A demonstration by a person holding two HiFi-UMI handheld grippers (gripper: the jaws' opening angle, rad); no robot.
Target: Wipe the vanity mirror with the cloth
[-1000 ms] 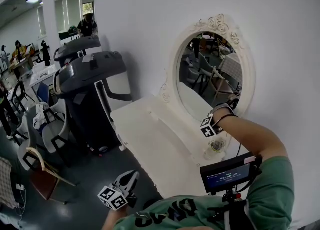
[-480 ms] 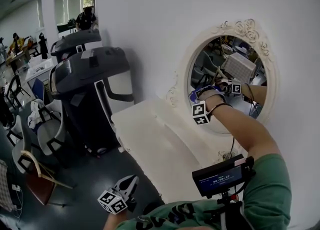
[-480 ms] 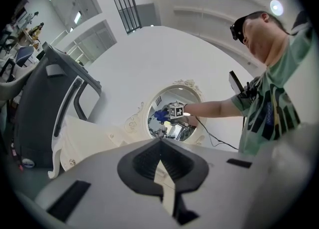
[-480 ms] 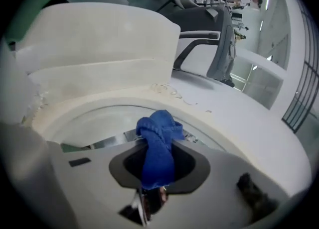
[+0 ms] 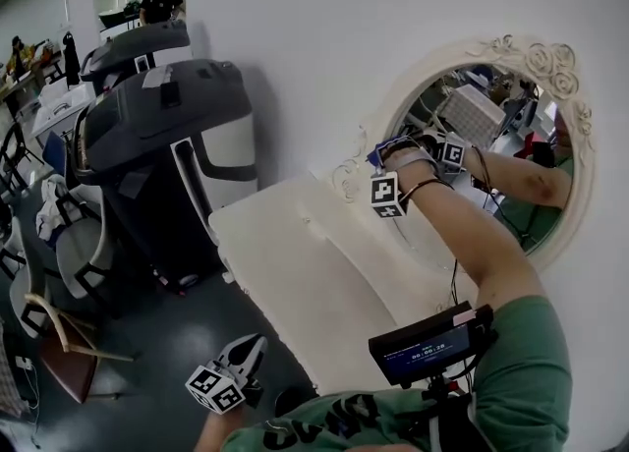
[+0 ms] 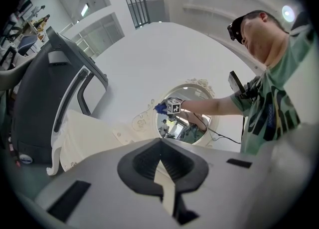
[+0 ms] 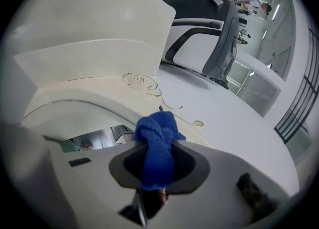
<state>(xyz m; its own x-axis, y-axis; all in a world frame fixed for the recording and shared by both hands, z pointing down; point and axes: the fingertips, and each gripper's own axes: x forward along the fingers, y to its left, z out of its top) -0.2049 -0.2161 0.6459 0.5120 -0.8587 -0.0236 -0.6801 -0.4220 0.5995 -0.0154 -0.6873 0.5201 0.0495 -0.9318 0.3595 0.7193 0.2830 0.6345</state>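
Observation:
The oval vanity mirror (image 5: 491,136) in its white carved frame hangs on the wall at the right of the head view. My right gripper (image 5: 393,153) is shut on a bunched blue cloth (image 5: 385,149) and holds it against the mirror's upper-left edge. In the right gripper view the cloth (image 7: 157,143) bulges out of the jaws, right over the carved frame (image 7: 139,81), with a strip of glass (image 7: 94,136) to the left. My left gripper (image 5: 254,344) hangs low near my body, shut and empty. It faces the mirror (image 6: 182,123) from a distance, its jaws (image 6: 160,161) pressed together.
A white vanity table (image 5: 295,273) runs below the mirror. A large dark grey machine (image 5: 162,136) stands left of it against the wall. Chairs (image 5: 69,244) stand on the dark floor at far left. A small screen (image 5: 428,347) is mounted at my chest.
My right gripper rose with the blue cloth from the mirror's lower rim to its upper-left edge. The left gripper stayed low at my side.

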